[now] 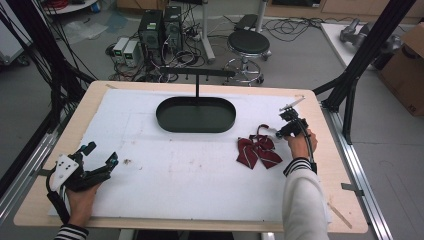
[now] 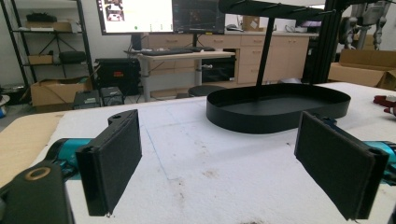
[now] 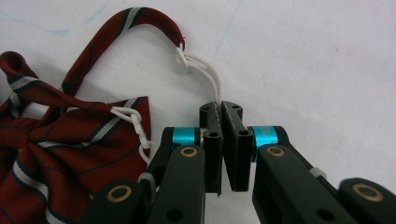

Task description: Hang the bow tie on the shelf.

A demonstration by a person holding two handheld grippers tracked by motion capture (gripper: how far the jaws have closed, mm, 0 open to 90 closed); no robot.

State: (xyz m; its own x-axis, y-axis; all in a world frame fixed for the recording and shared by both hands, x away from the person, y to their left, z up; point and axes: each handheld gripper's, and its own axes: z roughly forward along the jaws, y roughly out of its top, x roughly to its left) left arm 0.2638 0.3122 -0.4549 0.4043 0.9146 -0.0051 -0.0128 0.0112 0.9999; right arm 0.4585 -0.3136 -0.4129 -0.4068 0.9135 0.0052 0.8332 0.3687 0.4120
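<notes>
your right gripper (image 3: 223,109) pinches the white cord (image 3: 208,74); bow tie (image 3: 60,140) lies lower left; left gripper (image 2: 224,163) wide.

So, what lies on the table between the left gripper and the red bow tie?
Nothing: the high view shows bare, lightly stained white mat between the left gripper and the bow tie.

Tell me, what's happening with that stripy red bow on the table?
A person is working at a table with a gripper in each hand. The right gripper is shut on the white elastic loop of a red striped bow tie lying on the white mat. The left gripper rests open near the mat's left edge, holding nothing. A black oval tray with a hanger stand sits at the back, with nothing in it.
</notes>
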